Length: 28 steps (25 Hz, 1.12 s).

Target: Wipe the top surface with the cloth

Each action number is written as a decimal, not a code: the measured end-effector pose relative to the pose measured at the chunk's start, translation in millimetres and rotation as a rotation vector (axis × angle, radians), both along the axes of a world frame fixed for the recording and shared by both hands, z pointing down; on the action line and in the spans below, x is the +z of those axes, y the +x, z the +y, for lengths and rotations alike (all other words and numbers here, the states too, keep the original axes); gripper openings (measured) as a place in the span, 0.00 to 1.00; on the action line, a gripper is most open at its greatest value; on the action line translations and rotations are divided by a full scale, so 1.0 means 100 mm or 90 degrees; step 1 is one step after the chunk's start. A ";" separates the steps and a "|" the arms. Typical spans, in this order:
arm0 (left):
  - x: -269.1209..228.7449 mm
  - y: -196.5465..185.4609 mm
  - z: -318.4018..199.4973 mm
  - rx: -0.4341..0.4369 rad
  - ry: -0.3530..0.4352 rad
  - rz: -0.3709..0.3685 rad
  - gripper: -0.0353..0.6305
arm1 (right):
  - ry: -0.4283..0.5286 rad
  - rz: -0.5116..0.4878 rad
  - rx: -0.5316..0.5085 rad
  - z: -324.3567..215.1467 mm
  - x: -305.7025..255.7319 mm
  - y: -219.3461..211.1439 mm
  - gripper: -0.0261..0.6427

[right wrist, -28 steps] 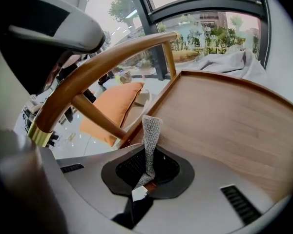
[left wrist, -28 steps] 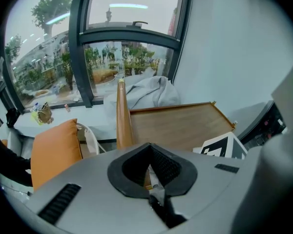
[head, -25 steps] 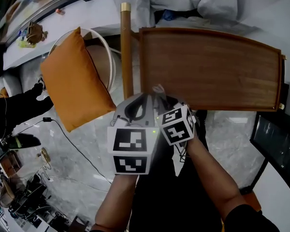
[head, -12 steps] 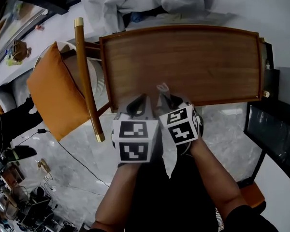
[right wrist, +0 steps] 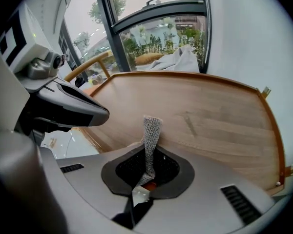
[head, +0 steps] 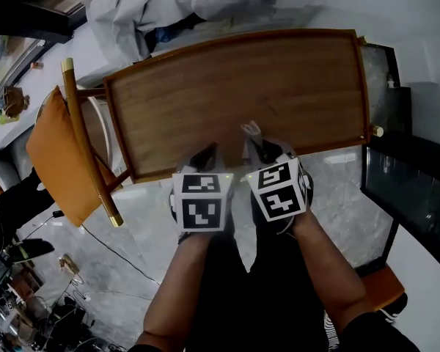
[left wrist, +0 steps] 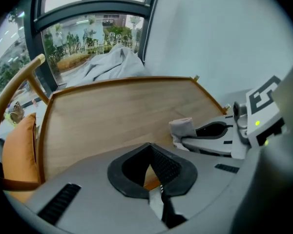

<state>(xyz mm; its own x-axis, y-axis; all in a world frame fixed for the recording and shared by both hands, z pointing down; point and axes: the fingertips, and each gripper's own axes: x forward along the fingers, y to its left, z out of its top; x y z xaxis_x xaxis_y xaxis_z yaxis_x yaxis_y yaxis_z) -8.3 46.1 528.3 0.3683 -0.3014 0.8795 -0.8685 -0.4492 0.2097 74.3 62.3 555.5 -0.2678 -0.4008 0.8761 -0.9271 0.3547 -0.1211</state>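
Cloth (right wrist: 150, 129) is pinched in the closed fingers of the right gripper (head: 260, 147), at the lower edge of the worktop (head: 235, 79). The bare wood lies ahead, toward the frame top. Left gripper (head: 207, 154) has its fingers together and holds nothing.

A wooden table (head: 235, 86) with a raised rim stands on a grey marble floor (head: 125, 248). Beside it, a wooden chair (head: 91, 141) carries an orange cushion (head: 48, 152). Crumpled white fabric (head: 169, 6) lies beyond the table, below dark-framed windows (left wrist: 95, 16) that show trees (right wrist: 178, 35). A white wall (left wrist: 210, 33) adjoins the windows.
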 end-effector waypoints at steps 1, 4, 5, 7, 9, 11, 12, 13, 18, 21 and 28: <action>0.02 0.08 0.01 0.004 -0.002 0.000 0.07 | 0.001 0.002 0.004 0.00 -0.01 0.09 0.09; 0.05 0.31 0.00 0.014 -0.004 0.002 0.07 | 0.005 0.006 0.019 -0.03 -0.02 0.36 0.09; 0.06 0.38 -0.01 0.017 -0.005 0.003 0.07 | 0.005 0.008 0.024 -0.04 -0.02 0.44 0.09; 0.07 0.52 -0.02 0.023 -0.005 0.005 0.07 | 0.008 0.013 0.033 -0.05 -0.03 0.62 0.09; 0.09 0.65 -0.02 0.027 -0.005 0.007 0.07 | 0.011 0.020 0.042 -0.05 -0.03 0.79 0.09; 0.09 0.78 -0.01 0.030 -0.003 0.012 0.07 | 0.015 0.025 0.052 -0.05 -0.04 0.95 0.09; 0.09 0.84 -0.01 0.031 -0.001 0.014 0.07 | 0.017 0.027 0.057 -0.05 -0.04 1.03 0.09; 0.09 0.90 -0.02 0.031 0.001 0.016 0.07 | 0.018 0.030 0.061 -0.05 -0.04 1.11 0.09; 0.08 1.21 -0.01 0.043 0.007 0.026 0.07 | 0.026 0.053 0.087 -0.01 -0.08 1.55 0.09; 0.09 1.36 0.02 0.054 0.008 0.030 0.07 | 0.031 0.067 0.109 0.04 -0.09 1.78 0.09; 0.08 1.68 0.13 0.079 0.008 0.040 0.07 | 0.039 0.099 0.140 0.12 -0.14 2.22 0.09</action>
